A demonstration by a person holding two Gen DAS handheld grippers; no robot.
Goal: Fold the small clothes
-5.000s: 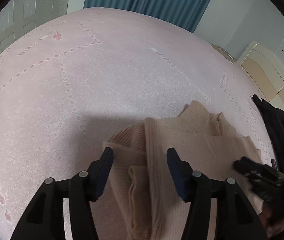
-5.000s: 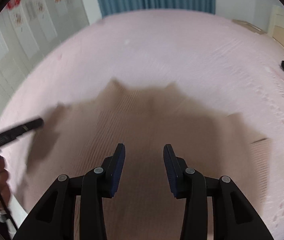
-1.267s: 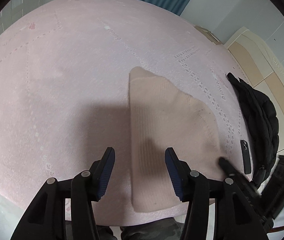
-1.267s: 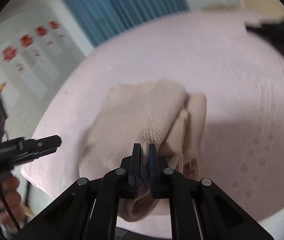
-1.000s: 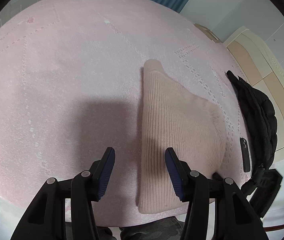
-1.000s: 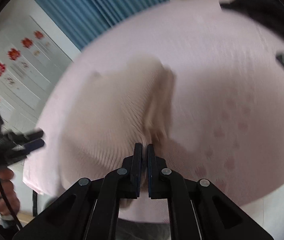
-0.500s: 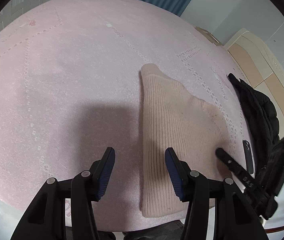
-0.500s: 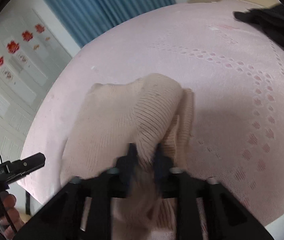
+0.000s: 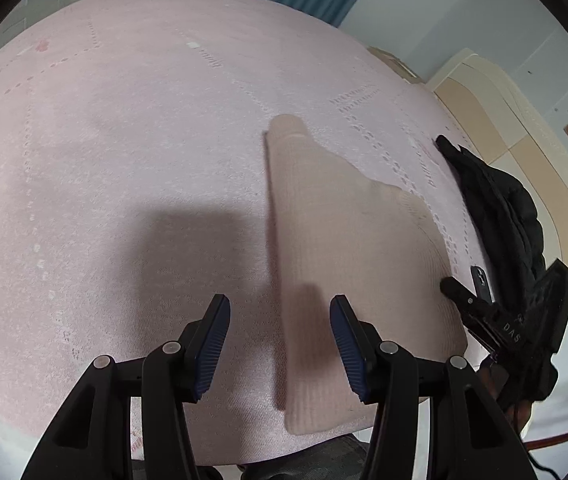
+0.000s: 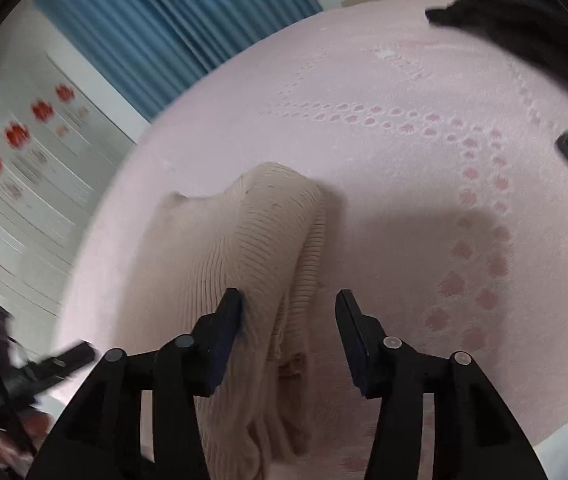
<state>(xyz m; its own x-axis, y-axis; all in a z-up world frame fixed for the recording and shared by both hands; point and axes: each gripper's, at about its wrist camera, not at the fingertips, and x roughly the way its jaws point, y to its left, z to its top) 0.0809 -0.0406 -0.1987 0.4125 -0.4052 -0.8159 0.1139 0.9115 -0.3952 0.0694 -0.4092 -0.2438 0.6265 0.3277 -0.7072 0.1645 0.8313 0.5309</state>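
Note:
A beige ribbed knit sweater (image 9: pixel 335 248) lies folded on the pink bedspread (image 9: pixel 124 140), near the bed's front edge. My left gripper (image 9: pixel 280 340) is open and empty, hovering over the sweater's left edge. The right gripper shows in the left wrist view (image 9: pixel 483 312) at the sweater's right side. In the right wrist view the sweater (image 10: pixel 252 248) lies bunched in thick folds, and my right gripper (image 10: pixel 289 328) is open just above its near end, holding nothing.
A black padded jacket (image 9: pixel 495 208) lies on the bed to the right of the sweater, with a dark phone (image 9: pixel 481 282) beside it. Blue curtains (image 10: pixel 172 20) hang beyond the bed. A cream wardrobe (image 9: pixel 523 120) stands at the right.
My right gripper was shut on the sweater's fold a second ago; it has opened and let it go. The sweater has settled on the bed. The left gripper stayed open.

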